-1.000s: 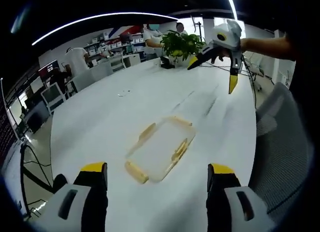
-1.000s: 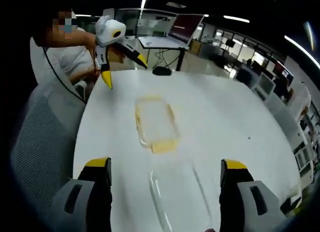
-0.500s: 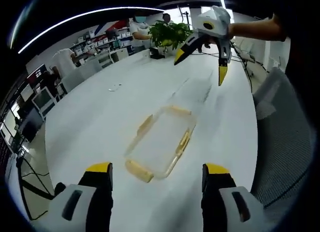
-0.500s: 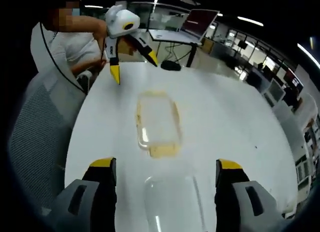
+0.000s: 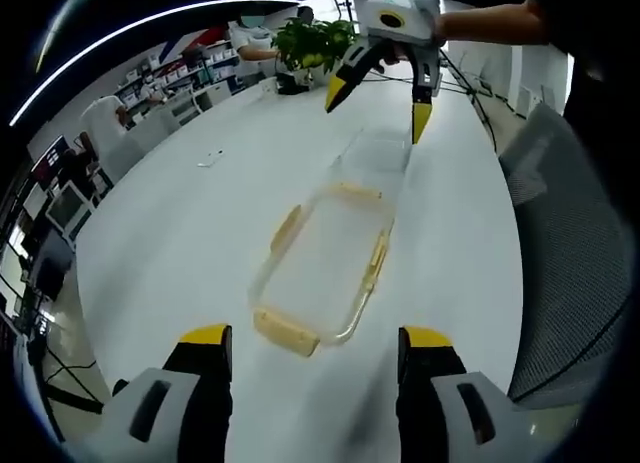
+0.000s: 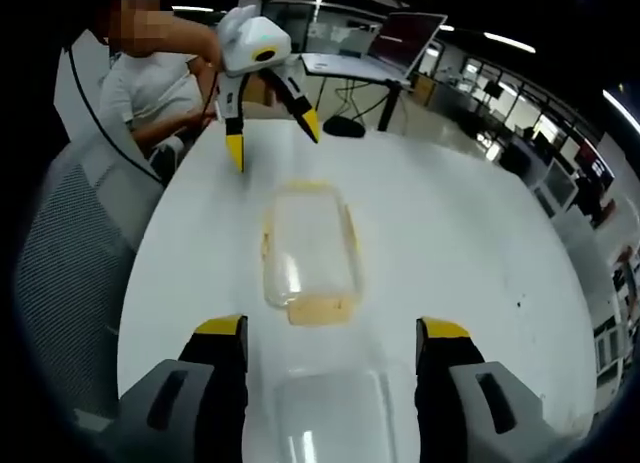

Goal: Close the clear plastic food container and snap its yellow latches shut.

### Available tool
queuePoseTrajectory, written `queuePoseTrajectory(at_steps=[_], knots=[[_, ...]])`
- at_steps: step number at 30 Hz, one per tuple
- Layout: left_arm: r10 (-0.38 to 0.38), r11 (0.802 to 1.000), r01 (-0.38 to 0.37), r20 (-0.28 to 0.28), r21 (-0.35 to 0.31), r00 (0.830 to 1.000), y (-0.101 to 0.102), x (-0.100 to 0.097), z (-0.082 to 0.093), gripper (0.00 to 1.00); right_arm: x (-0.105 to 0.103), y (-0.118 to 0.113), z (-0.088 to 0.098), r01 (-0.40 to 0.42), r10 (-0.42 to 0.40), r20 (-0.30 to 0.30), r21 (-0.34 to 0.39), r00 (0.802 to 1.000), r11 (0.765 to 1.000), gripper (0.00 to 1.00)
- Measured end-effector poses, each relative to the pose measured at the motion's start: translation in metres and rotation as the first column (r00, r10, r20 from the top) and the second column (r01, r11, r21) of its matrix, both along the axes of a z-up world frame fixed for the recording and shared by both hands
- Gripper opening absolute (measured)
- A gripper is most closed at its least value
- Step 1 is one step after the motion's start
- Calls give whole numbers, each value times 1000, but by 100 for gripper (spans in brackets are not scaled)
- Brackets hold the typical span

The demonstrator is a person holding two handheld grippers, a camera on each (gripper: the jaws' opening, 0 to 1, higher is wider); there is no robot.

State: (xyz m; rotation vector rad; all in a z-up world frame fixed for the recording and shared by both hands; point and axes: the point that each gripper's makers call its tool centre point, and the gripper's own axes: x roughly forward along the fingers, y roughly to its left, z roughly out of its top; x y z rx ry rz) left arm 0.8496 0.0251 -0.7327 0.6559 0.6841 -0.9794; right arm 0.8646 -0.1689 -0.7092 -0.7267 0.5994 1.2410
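In the left gripper view my left gripper (image 5: 308, 345) has its yellow-tipped jaws spread wide, nothing between them, hovering above the white table (image 5: 170, 243). Just beyond the tips lies the clear plastic lid with yellow latches (image 5: 325, 268), flat on the table, its long axis running away from me. One yellow latch sits at its near short edge, one at the far short edge, and one along each long side. Past the far end stands the clear plastic container base (image 5: 378, 155) — hard to make out against the white surface, close to the lid or touching it; I cannot tell which.

My right gripper (image 5: 380, 98) hangs above that base from the far side, jaws splayed and holding nothing. In the right gripper view the same gripper (image 6: 330, 333) shows its jaws wide apart with the clear base (image 6: 335, 423) between and below them, and the latched lid (image 6: 310, 253) just beyond, the left gripper (image 6: 270, 138) above its far end.

Open table spreads broadly to the lid's left in the left gripper view. On the other side the table edge runs near, with a grey mesh chair (image 5: 565, 253) pushed up beside it. At the far end of the table a green potted plant (image 5: 310, 38) stands.
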Motion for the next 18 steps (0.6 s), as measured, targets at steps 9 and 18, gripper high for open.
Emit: queuePoseTrajectory(at_steps=[9,18], knots=[[-60,997,60,0,52,998,4,10,-8,55,1,7,-15,-25,24,-45,-25,999,999,62],[-110,991,111,-13,78,994,6,23,-15,48,0,14,-32,-52,47,-94,-55,994,997,58]])
